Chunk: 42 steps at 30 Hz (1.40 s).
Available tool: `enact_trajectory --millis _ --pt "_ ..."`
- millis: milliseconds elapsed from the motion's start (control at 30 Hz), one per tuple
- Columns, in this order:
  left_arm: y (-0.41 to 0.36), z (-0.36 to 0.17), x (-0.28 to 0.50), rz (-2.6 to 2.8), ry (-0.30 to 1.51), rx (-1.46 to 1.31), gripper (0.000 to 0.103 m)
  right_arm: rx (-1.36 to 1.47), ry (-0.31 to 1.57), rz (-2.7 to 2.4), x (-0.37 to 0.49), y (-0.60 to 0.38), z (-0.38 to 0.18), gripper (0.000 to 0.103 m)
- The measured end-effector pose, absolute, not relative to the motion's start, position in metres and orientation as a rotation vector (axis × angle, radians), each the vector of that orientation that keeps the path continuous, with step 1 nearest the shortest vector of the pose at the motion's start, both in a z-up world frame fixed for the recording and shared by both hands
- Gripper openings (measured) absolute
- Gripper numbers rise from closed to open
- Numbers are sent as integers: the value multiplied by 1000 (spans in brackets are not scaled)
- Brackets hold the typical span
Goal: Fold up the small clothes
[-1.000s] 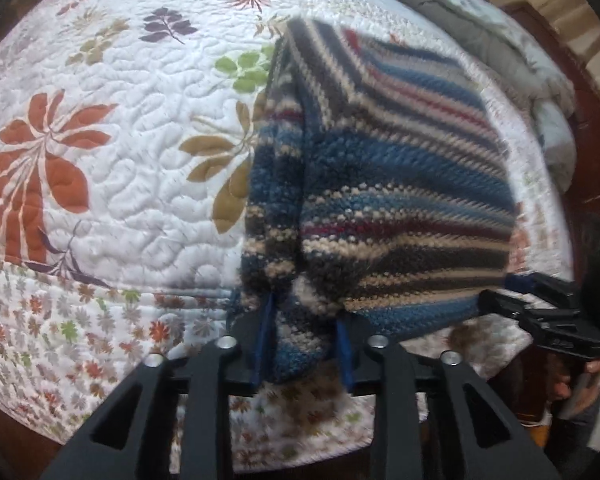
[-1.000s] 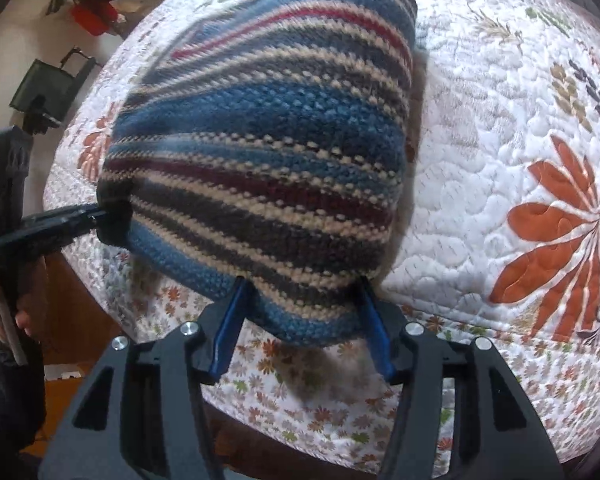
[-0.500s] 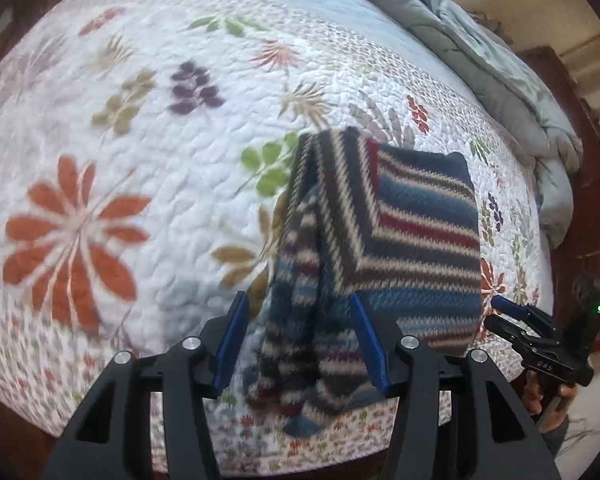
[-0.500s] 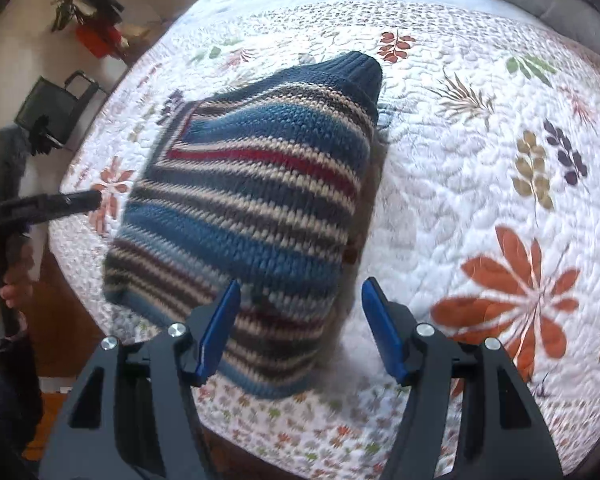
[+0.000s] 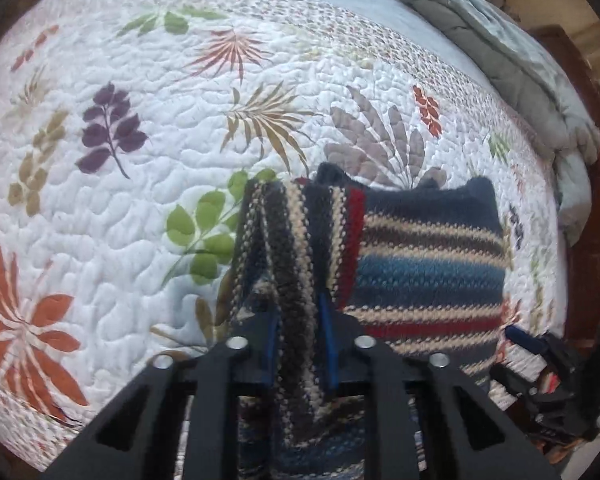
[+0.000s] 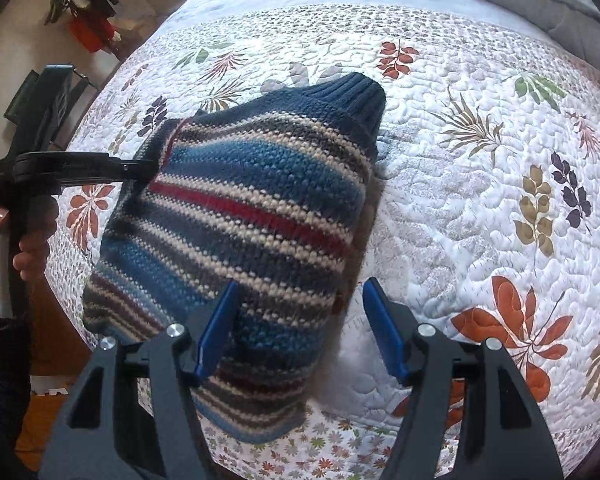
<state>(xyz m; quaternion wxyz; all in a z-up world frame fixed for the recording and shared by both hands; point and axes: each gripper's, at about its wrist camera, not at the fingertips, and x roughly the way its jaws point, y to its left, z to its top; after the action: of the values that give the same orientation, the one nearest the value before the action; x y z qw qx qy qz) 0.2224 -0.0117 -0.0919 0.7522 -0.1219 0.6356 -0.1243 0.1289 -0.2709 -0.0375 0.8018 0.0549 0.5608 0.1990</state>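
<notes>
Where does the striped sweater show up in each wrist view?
Left wrist: striped sweater lies centre-right, its left fold pinched in the closing left tongs.
Right wrist: it fills centre-left, above the right tongs.
Shared landmark: the floral quilt.

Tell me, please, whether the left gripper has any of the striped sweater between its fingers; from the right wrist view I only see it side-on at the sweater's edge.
Observer: Yes. In the left wrist view the left gripper has its jaws closing, with a strip of the striped sweater between the blue pads, which already press on it.
Operator: Thank you. Which part of the sweater is that strip?
Observer: It is a folded-over side band whose stripes run toward the gripper, crosswise to the stripes on the body. I cannot tell whether it is a sleeve.
</notes>
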Motion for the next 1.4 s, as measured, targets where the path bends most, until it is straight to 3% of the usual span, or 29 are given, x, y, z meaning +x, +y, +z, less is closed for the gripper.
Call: enact_trajectory --millis 233,400,567,700,800,867,933,1400 --pt "8 -68 223 -235 1251 -290 13 134 1180 439 136 -269 -35 64" --pt "10 -113 227 -136 1297 -187 13 188 1201 466 146 -264 -46 67" --pt "2 -104 222 -136 1259 -120 14 189 1211 458 149 -259 -50 68" --pt "5 -85 212 -155 1265 -98 28 164 1204 449 144 -261 -43 68" --pt "9 -73 195 -187 1266 -110 56 173 1202 466 135 -263 -36 68" --pt "12 -69 182 -211 1271 -121 58 193 1203 481 130 -265 -33 70" --pt "14 -70 169 -237 1286 -130 66 219 1203 493 124 -267 -30 72" --pt "23 -119 175 -433 1420 -382 71 351 1256 538 135 -274 -47 80"
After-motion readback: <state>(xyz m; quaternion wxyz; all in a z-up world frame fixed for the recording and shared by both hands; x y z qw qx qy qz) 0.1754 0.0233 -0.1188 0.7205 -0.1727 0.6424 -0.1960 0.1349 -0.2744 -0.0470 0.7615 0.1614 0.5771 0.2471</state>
